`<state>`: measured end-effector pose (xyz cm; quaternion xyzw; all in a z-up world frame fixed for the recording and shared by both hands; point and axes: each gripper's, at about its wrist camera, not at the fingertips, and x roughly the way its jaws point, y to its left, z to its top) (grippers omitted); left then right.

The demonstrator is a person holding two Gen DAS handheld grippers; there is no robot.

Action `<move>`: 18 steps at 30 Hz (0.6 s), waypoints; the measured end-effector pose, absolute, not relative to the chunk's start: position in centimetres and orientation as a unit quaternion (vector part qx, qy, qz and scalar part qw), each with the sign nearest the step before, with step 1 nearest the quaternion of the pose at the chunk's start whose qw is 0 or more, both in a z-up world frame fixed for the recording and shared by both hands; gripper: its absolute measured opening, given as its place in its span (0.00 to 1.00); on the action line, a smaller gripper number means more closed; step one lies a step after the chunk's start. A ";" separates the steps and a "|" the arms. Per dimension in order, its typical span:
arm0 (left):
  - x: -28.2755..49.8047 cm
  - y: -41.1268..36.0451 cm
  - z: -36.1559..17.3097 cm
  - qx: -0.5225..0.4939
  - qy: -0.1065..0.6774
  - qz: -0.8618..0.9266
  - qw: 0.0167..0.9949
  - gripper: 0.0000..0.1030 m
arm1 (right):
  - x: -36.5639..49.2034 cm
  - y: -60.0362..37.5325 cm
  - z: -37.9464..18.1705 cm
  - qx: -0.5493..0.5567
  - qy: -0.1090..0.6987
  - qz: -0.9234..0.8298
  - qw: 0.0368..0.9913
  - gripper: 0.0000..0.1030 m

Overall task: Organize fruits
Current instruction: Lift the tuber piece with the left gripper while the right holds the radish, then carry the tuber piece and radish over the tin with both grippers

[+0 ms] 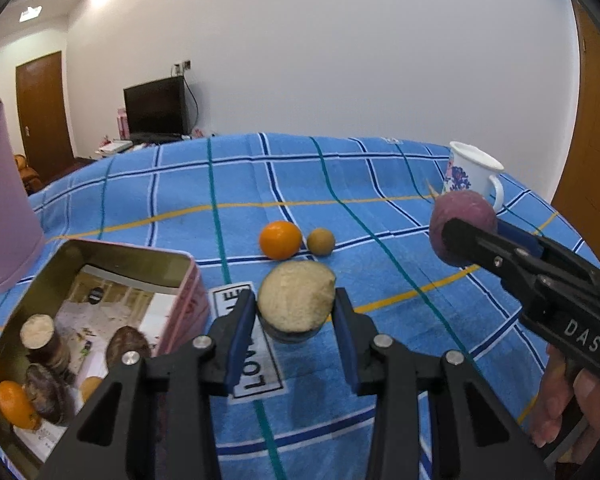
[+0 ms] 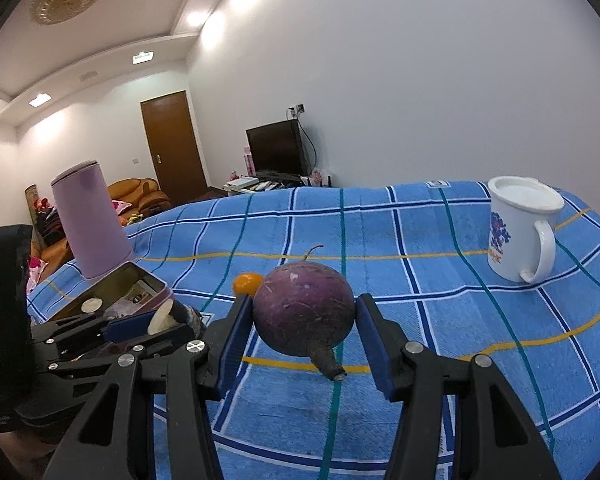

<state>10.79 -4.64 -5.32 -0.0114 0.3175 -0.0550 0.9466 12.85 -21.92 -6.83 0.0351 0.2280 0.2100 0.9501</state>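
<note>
Left gripper [image 1: 296,312] was clamped on a dark-skinned root piece with a pale cut face [image 1: 295,297], held above the blue plaid cloth [image 1: 380,184]. Right gripper [image 2: 303,330] was clamped on a round purple radish [image 2: 304,312], also off the cloth. One orange [image 1: 280,239] and one small brown fruit [image 1: 321,241] lay touching. Pink tin box [image 1: 184,300] held about five pieces. Right gripper body read "DAS"; a cloth label showed "LOV".

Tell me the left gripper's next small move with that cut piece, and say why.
Probably carry it left and over the open tin. The left gripper is shut on the cut root piece, held off the blue checked cloth, and the tin beside it already holds similar pieces and an orange fruit.
</note>
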 end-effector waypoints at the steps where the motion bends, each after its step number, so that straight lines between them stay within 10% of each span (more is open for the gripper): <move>1: 10.5 -4.5 -5.2 -0.010 0.313 -0.053 0.948 0.39 | 12.7 -21.9 -6.8 0.034 0.225 0.212 0.950 0.53; 18: 7.8 -3.3 -4.3 0.001 0.270 -0.030 0.963 0.39 | 11.6 -19.6 -6.4 0.008 0.205 0.232 0.951 0.53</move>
